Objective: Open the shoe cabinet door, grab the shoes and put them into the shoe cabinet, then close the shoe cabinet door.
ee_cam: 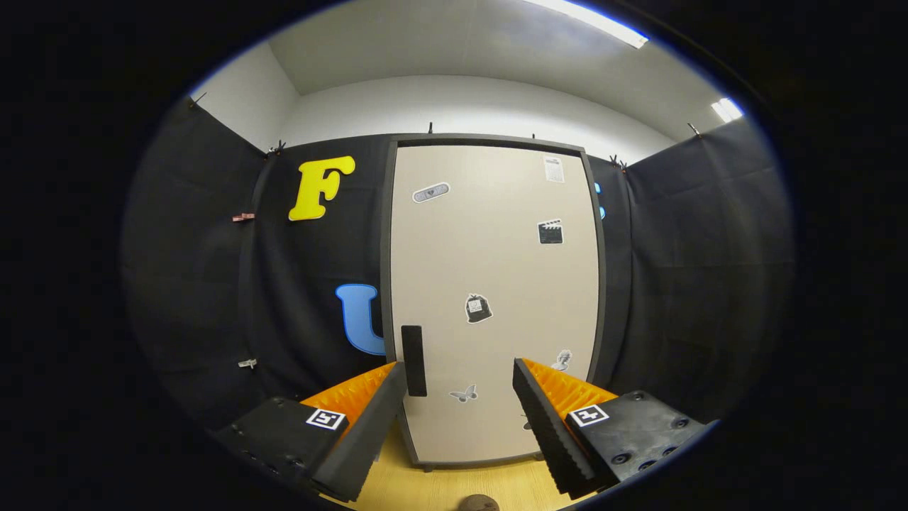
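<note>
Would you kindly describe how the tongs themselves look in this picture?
The tongs have two wedge-shaped fingers with ribbed, sawtooth inner faces. Each finger sits on a dark block mount with screw holes, and each mount carries a small square black-and-white marker tag. The fingers stand apart, open, just before the cabinet door.

claw-mounted | faces shoe cabinet door [493,298] head-on | near, low over floor

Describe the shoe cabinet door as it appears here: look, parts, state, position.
The shoe cabinet door is a tall, flat beige panel in a dark frame, shut. A dark vertical handle sits near its left edge, low down. Several small stickers dot the face, among them a butterfly and a clapperboard. It stands upright on the wooden floor against the black cloth wall. The gripper is open, its fingers apart before the door's lower part, touching nothing.
</note>
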### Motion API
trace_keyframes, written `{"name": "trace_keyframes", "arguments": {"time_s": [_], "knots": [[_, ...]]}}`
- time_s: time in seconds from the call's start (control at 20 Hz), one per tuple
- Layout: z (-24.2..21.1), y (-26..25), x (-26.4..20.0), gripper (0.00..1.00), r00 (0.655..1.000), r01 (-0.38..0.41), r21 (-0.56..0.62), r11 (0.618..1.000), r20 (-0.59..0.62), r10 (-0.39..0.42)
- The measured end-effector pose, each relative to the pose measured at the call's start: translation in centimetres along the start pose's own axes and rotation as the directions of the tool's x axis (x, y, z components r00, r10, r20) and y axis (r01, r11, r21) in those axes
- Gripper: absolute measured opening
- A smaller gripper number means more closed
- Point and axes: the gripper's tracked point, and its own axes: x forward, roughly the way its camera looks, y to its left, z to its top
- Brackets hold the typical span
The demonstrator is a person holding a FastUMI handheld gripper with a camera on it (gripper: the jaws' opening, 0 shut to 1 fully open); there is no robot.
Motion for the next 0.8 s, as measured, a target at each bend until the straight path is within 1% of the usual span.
{"name": "trace_keyframes", "arguments": {"time_s": [0.2,0.4,0.6,0.8], "knots": [[-0.7,1.8,1.2,0.98,1.000,-0.020,0.014,1.000,-0.007,0.021],[-2.2,4.4,3.3,0.98,0.998,-0.050,0.012,0.999,-0.038,0.050],[-3.8,5.7,6.2,0.98,0.997,-0.046,0.021,0.999,-0.063,0.047],[-4.7,6.2,9.4,0.98,0.998,-0.032,0.022,0.999,-0.056,0.033]]}}
